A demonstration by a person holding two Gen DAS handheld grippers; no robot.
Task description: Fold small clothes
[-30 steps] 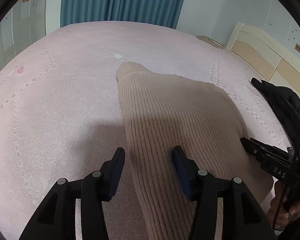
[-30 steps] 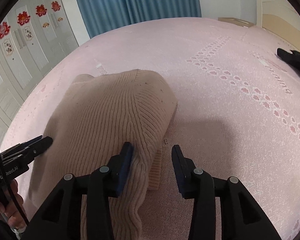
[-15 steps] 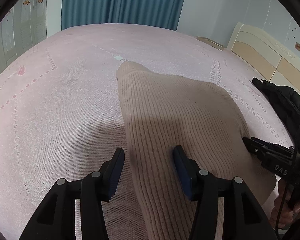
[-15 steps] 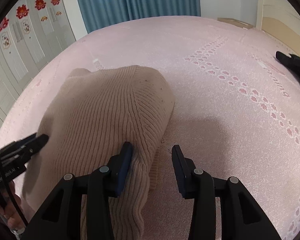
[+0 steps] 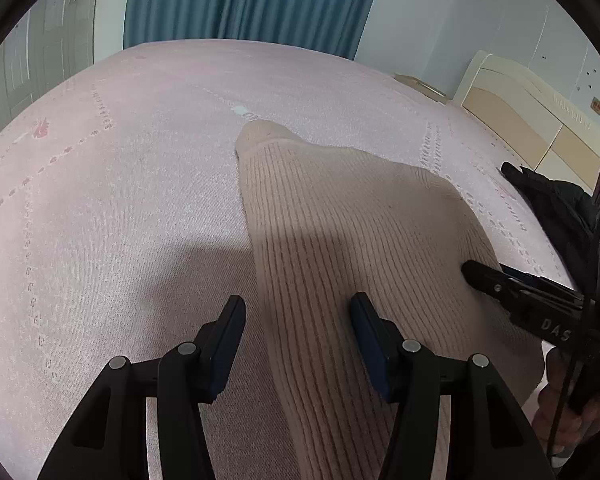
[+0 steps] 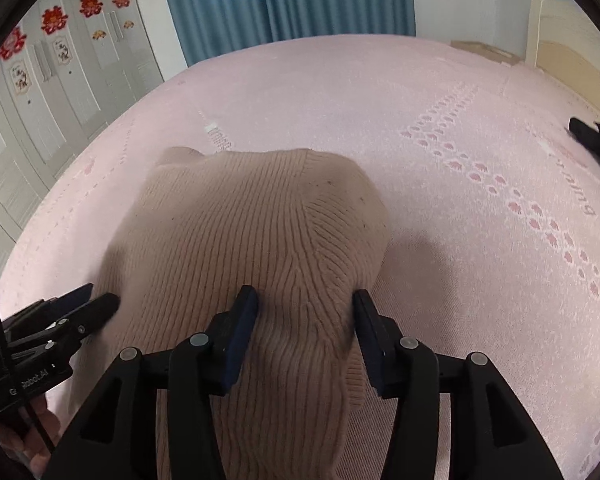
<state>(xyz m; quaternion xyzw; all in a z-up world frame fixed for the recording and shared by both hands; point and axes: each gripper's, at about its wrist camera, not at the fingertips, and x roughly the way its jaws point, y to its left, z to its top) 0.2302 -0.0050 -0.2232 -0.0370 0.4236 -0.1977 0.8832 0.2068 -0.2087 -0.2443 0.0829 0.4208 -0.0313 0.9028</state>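
A beige ribbed knit garment [image 5: 340, 220] [image 6: 260, 220] lies folded on the pink bed [image 5: 120, 200] [image 6: 460, 140]. My left gripper [image 5: 296, 308] straddles the garment's left edge, with bed cover under one finger and knit under the other. Its jaws are opening slightly and the pads press on nothing. My right gripper [image 6: 304, 300] stands over the garment's right side, jaws opening, with a raised ridge of knit between them that the pads do not squeeze. Each gripper's tip shows in the other's view, the right gripper [image 5: 484, 276] and the left gripper [image 6: 100, 304], both resting at the knit.
A black garment [image 5: 548, 200] [image 6: 596, 136] lies near the bed's right side by the cream headboard [image 5: 520, 108]. Blue curtains [image 5: 252, 0] hang behind the bed. White wardrobe doors [image 6: 40, 100] stand at the left. A person's hand [image 5: 568, 408] holds the right gripper.
The right gripper's jaws have widened and shifted left, so knit now fills the gap where bed cover showed. The left gripper's jaws opened a touch; it stayed put.
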